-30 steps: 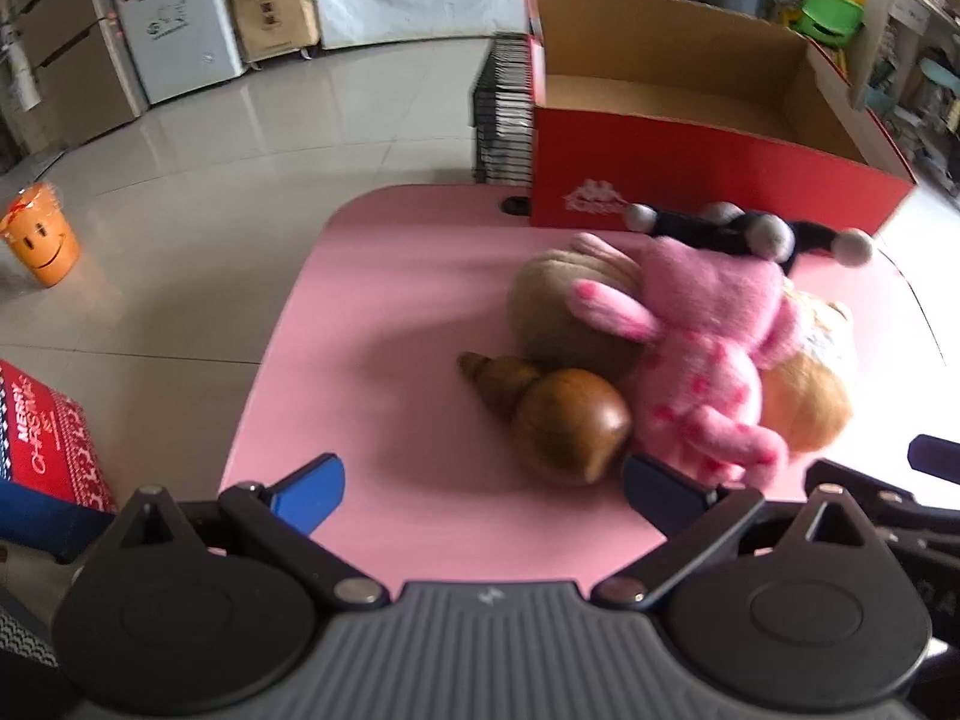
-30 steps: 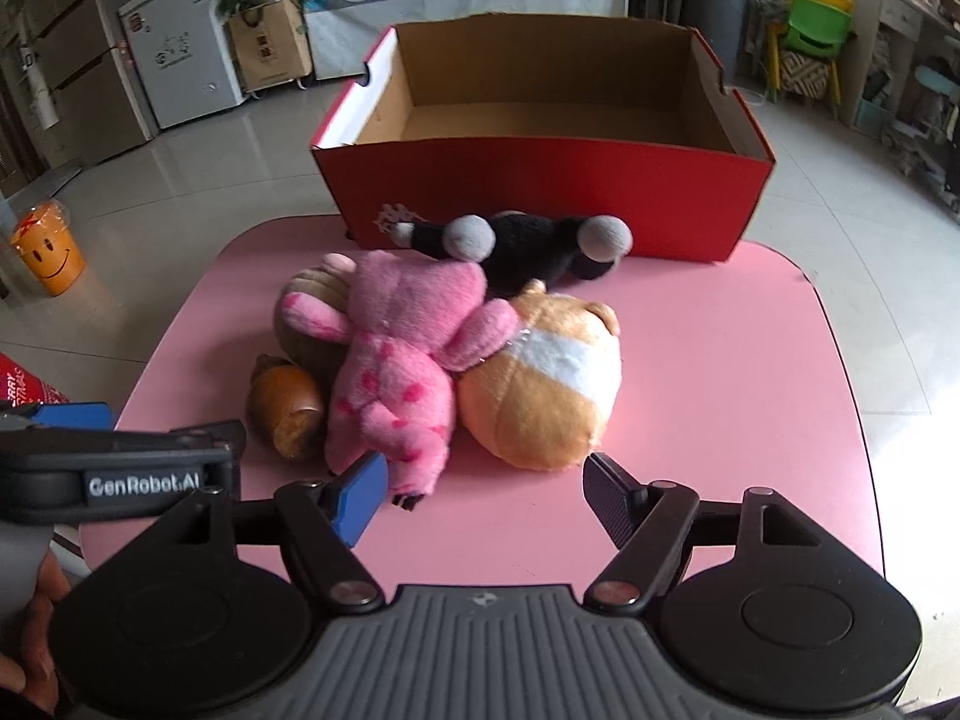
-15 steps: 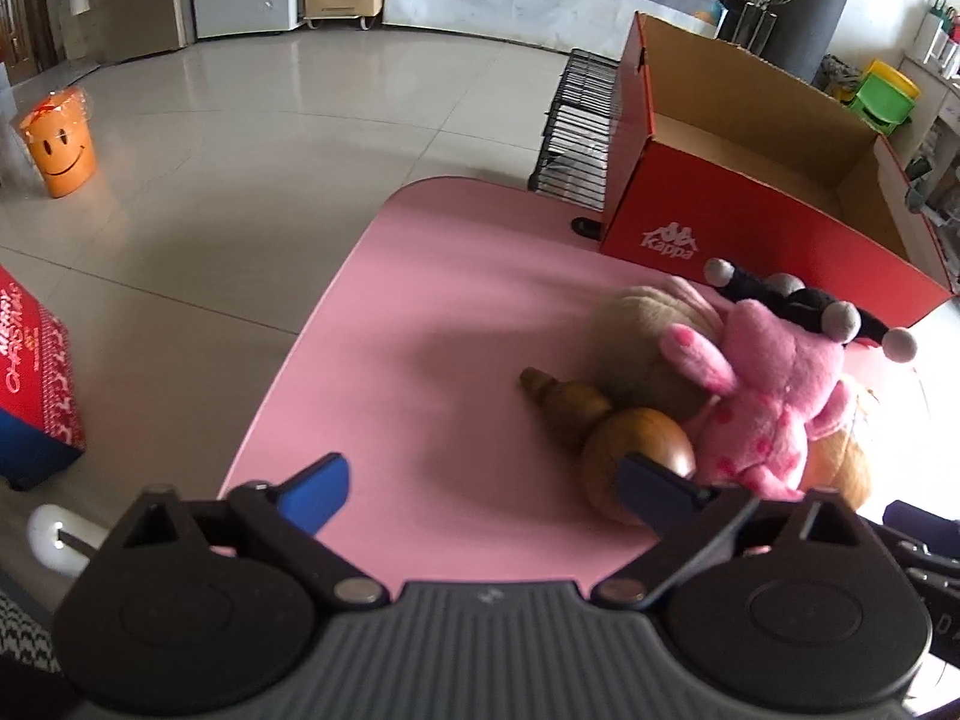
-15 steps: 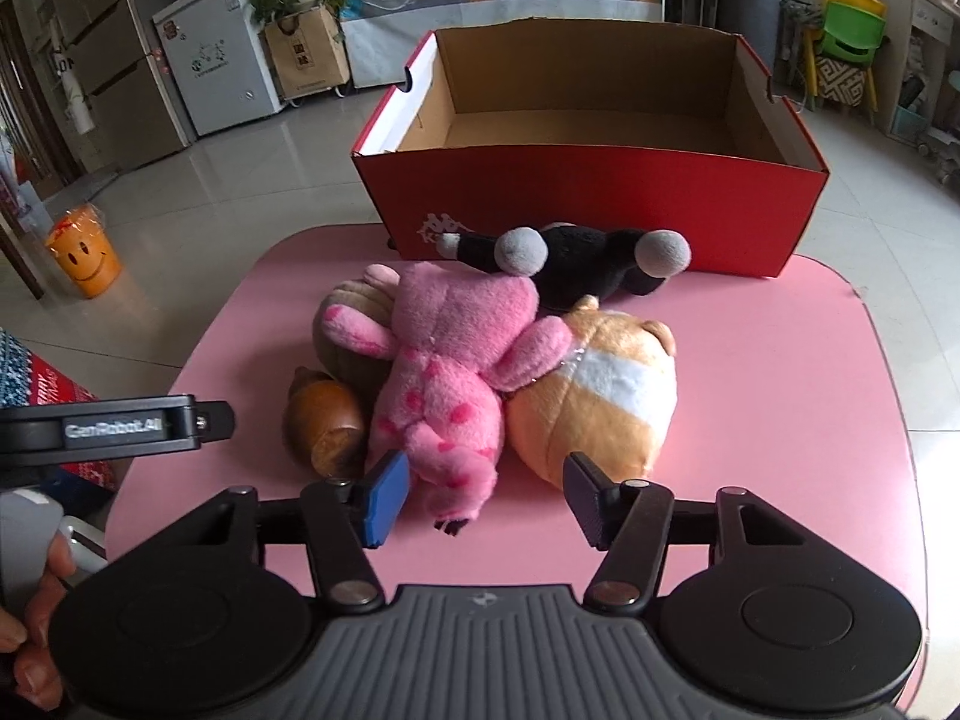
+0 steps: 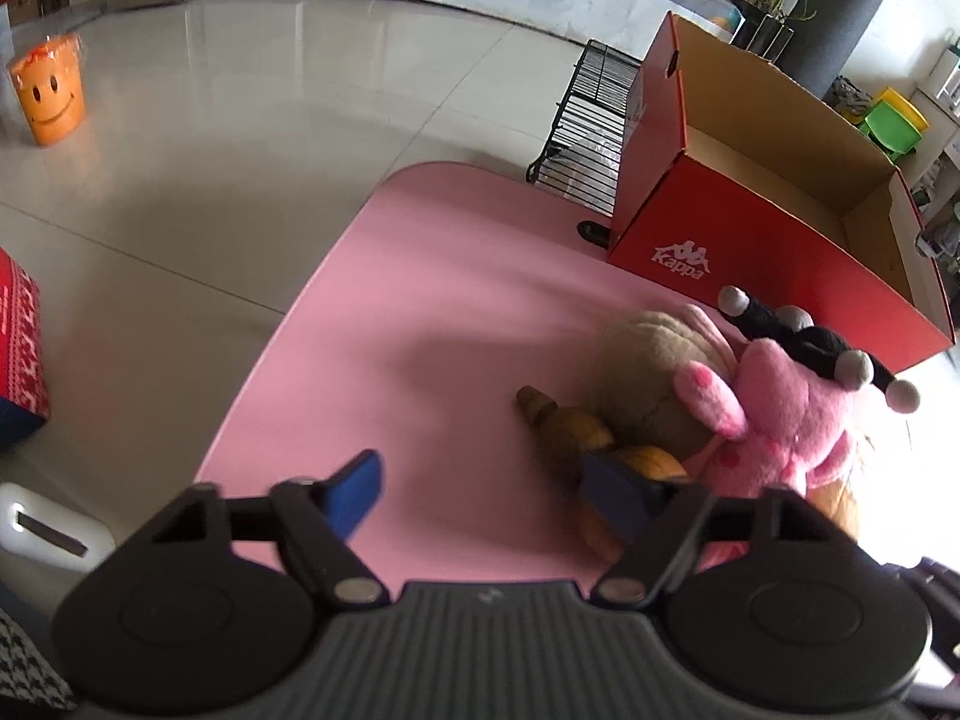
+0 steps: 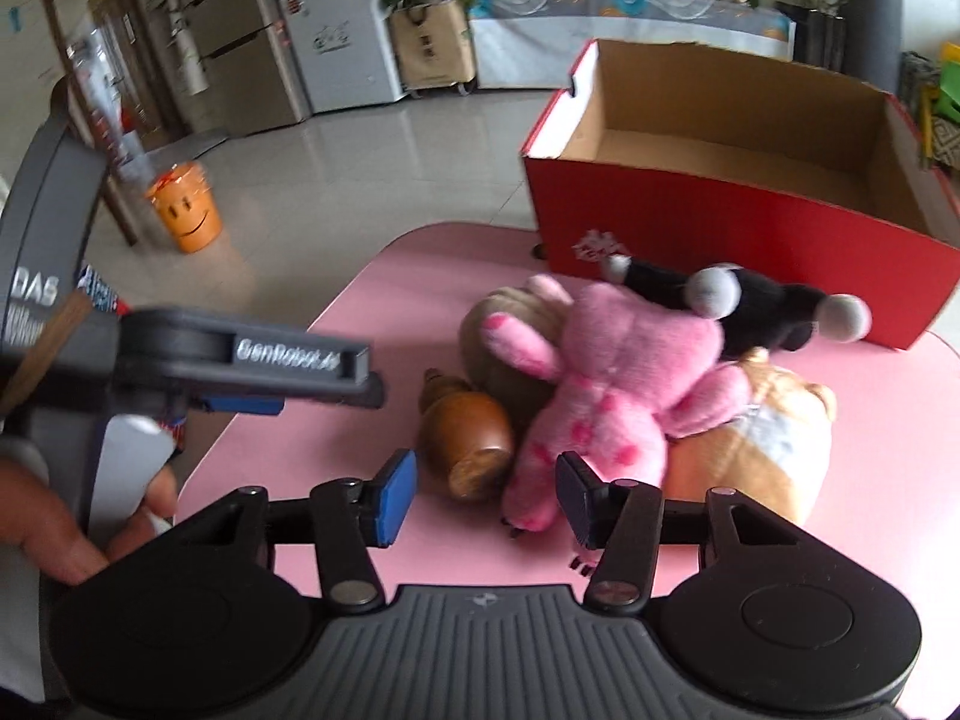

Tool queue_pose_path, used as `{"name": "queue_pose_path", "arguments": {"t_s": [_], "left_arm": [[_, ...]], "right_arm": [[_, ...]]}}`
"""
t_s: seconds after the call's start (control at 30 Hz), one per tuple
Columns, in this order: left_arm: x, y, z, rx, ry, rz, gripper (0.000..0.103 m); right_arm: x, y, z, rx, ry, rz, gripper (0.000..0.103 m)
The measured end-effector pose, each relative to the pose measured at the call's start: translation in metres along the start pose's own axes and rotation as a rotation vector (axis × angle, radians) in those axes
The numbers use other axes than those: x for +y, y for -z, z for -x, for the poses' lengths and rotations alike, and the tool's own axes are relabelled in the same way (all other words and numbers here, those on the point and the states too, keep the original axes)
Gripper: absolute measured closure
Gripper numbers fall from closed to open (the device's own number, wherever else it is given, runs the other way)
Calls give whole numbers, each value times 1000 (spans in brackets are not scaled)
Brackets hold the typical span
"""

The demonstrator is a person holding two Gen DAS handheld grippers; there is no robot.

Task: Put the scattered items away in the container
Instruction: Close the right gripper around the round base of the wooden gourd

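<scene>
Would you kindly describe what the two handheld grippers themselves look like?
Both the left gripper and right gripper share one design: a ribbed dark grey body, two round black discs, black linkage arms with silver pivot pins, and blue-padded jaws. Seen from the side, the left one carries white "GenRobot.AI" lettering.

A: What differs from a second ago?

B: The right gripper has swung left; its open blue-padded jaws, which framed the pink spotted plush rabbit's legs and the orange-and-white round plush, now frame the brown wooden gourd and the rabbit's foot, and stand narrower.

A: And the other one?

B: The left gripper has turned left and drawn back, so the gourd, formerly between its open jaws, now sits behind its right pad. In the right wrist view it now appears higher, beside the gourd.
</scene>
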State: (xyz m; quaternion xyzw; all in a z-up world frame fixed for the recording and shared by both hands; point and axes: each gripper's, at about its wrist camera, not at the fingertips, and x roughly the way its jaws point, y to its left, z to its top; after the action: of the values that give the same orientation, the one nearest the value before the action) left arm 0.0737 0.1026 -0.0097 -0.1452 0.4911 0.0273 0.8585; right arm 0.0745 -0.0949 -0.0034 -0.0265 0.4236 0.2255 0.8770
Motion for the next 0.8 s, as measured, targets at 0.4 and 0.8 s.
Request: {"name": "queue_pose_path", "arguments": {"t_s": [0.4, 0.8], "left_arm": [[2, -12, -26, 43, 14, 37, 1], [3, -15, -37, 60, 88, 66, 14]], "right_arm": [[8, -2, -22, 14, -7, 64, 50], [13, -1, -35, 14, -6, 116, 50]]}}
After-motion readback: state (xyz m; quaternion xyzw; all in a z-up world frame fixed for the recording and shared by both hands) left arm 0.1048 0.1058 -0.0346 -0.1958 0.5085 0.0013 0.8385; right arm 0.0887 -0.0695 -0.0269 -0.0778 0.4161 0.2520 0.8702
